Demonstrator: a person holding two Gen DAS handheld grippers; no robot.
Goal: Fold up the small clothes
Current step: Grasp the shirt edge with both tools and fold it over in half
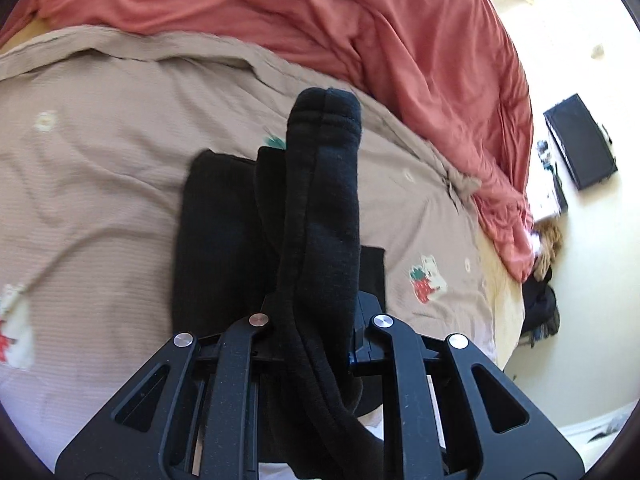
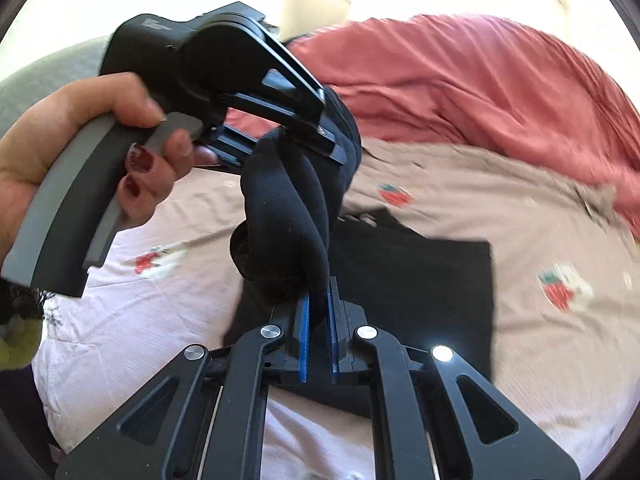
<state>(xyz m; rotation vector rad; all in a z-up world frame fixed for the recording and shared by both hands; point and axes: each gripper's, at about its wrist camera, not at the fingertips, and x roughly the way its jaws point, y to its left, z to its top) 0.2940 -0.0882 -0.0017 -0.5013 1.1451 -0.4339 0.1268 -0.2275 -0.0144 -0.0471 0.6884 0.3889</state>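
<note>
left gripper (image 1: 316, 320): pinching black socks (image 1: 320, 208), fingertips hidden by cloth | right gripper (image 2: 318, 320): blue pads clamped on the other end, socks raised over folded black garment (image 2: 420, 280) on beige bedspread (image 1: 100, 180) | garment's near edge hidden, probably a shirt

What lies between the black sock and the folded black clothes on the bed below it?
Nothing visible. Both hand-held grippers, left and right, hold the black sock in the air above the folded black clothes.

Beige strawberry-print sheet (image 1: 120, 168), rumpled red duvet (image 1: 360, 20)
</note>
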